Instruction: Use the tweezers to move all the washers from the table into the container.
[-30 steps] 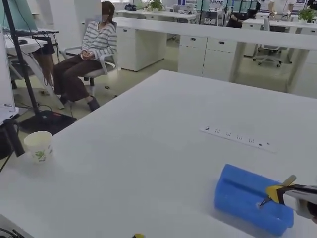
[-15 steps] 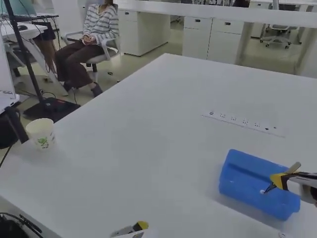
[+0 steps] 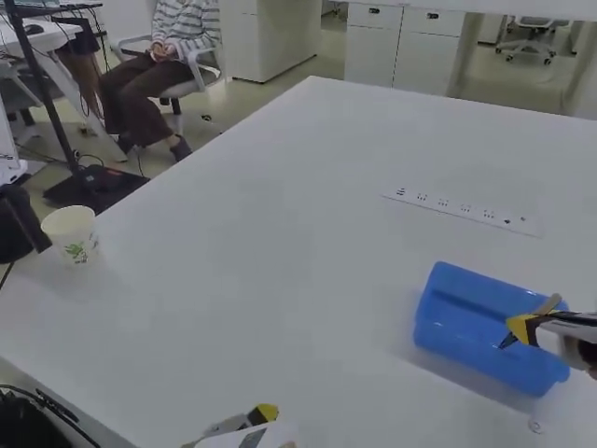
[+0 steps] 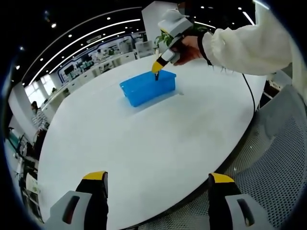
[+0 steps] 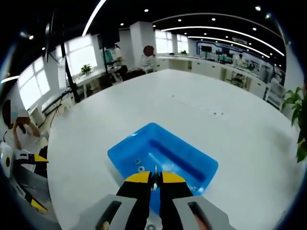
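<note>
A blue container (image 3: 485, 327) sits on the white table (image 3: 280, 261) at the right. My right gripper (image 3: 534, 327) is shut on thin tweezers (image 3: 505, 343), whose tips hang over the container's near right corner. In the right gripper view the jaws (image 5: 154, 181) pinch the tweezers (image 5: 155, 173) above the container (image 5: 168, 158), with two washers (image 5: 140, 166) lying inside it. One small washer (image 3: 534, 427) lies on the table in front of the container. My left gripper (image 4: 158, 191) is open and holds nothing, low at the table's near edge (image 3: 244, 426).
A paper cup (image 3: 71, 233) stands at the table's left edge. A white power strip (image 3: 462, 210) lies behind the container. A person sits on a chair (image 3: 163, 65) beyond the table's far left corner. White desks stand in the background.
The head camera has tilted down, so the scene slid up. The left gripper's yellow tip came into sight at the bottom. The right gripper with the tweezers drifted slightly right over the container.
</note>
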### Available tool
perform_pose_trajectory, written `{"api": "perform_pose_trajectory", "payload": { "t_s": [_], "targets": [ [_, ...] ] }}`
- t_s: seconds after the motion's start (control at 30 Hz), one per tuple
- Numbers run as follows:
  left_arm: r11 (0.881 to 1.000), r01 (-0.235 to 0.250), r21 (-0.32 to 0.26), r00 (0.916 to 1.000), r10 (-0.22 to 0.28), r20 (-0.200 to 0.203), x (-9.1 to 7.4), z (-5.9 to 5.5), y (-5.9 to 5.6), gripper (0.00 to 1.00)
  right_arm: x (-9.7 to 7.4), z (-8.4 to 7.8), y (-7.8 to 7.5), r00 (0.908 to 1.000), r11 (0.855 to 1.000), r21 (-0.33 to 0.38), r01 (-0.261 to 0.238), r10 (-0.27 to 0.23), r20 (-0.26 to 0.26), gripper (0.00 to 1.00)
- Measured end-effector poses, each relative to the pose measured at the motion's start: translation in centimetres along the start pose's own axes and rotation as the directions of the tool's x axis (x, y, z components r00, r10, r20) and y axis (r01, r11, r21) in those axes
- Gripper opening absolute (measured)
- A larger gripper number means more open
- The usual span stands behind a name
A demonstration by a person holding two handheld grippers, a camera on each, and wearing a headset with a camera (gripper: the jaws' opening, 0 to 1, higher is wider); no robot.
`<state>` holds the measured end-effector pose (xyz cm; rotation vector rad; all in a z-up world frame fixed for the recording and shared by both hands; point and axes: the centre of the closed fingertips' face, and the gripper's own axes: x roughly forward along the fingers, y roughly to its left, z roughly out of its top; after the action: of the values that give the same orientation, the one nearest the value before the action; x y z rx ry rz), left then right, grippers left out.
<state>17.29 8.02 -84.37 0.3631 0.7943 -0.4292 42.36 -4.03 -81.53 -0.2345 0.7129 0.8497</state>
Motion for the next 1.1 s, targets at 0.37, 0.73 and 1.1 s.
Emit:
{"api": "perform_pose_trajectory", "payload": {
  "t_s": [0.37,0.73,1.1],
  "targets": [
    [1.000,0.003,-0.008,1.0000,-0.003,-0.009,0.1,-0.2,-0.1,0.89,0.7,-0.4,0.5,0.9999,1.000,-0.010,0.007,-0.007,-0.010,0.02],
    [1.000,0.003,-0.009,0.9999,-0.003,-0.016,0.2,-0.2,0.0,0.88,1.4,-0.7,0.4,0.9998,1.000,-0.014,0.008,-0.008,-0.019,0.02],
    [1.000,0.004,-0.009,0.9997,-0.004,-0.023,0.3,-0.3,0.0,0.88,1.4,-0.4,0.4,0.9999,1.000,-0.004,0.006,-0.006,-0.009,0.02]
  ]
}}
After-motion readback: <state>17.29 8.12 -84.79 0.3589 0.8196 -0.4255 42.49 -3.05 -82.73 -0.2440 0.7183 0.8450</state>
